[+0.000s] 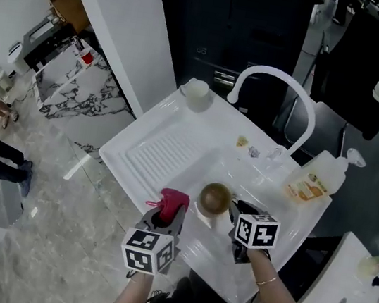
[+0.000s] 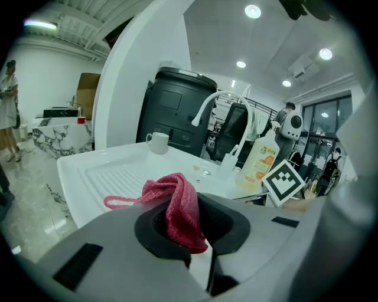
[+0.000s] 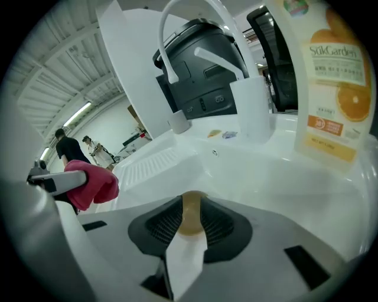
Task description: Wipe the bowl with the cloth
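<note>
- Over the basin of the white moulded sink unit (image 1: 127, 146): a round brown bowl (image 1: 215, 197), open side up, just beside the ribbed draining board (image 1: 165, 153).
- Right gripper (image 1: 234, 210), grey with a black-and-white marker cube: its jaws are clamped on the near rim of the bowl. In the right gripper view the rim (image 3: 191, 213) stands edge-on between the two black ribbed pads, which touch it on both sides.
- Left gripper (image 1: 168, 212), same make: its jaws are closed on a red knitted cloth (image 1: 175, 199). In the left gripper view the cloth (image 2: 180, 206) bunches up out of the pads, and a thin loop of it trails to the left.
- Cloth and bowl: near each other, apart, with the cloth to the bowl's left in the head view.
- Tall white arched tap (image 1: 286, 80): at the far edge of the basin.
- Translucent pump bottle with an orange label (image 1: 317, 176): upright on the sink's right-hand corner, beside the tap.
- White mug (image 1: 196, 93): upright on the far corner of the draining board.
- Second white sink (image 1: 341, 296): at the lower right of the head view, well apart.
</note>
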Motion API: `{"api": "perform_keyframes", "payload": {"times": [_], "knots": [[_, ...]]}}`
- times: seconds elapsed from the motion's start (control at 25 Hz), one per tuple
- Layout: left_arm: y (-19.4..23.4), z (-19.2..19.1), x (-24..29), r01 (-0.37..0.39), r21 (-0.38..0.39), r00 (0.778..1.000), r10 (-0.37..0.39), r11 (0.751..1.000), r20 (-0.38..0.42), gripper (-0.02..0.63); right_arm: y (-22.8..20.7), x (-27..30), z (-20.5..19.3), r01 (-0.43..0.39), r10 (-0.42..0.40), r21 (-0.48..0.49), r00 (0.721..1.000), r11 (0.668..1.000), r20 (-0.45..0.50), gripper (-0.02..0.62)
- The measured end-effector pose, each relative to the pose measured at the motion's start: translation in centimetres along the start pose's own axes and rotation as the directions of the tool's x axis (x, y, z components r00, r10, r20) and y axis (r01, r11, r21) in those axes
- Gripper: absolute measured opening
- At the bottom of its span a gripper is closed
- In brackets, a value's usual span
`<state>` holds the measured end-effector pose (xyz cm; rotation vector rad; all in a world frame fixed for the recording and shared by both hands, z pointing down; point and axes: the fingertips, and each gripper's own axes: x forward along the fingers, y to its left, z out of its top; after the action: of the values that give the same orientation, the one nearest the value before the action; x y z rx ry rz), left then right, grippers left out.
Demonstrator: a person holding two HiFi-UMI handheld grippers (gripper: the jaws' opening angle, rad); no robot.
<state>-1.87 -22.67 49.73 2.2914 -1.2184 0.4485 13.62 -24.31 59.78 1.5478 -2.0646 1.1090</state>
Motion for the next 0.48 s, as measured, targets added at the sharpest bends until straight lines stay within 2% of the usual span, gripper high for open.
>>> {"api": "perform_keyframes", "payload": {"times": [0.48], "knots": [[0.9, -0.6, 4.4, 0.010, -0.011, 0.998, -0.010, 1.000, -0.061, 0.046, -3.8, 6.6, -2.5, 0.058, -0.047, 0.074, 0.989, 0.996, -0.144, 0.118]]}}
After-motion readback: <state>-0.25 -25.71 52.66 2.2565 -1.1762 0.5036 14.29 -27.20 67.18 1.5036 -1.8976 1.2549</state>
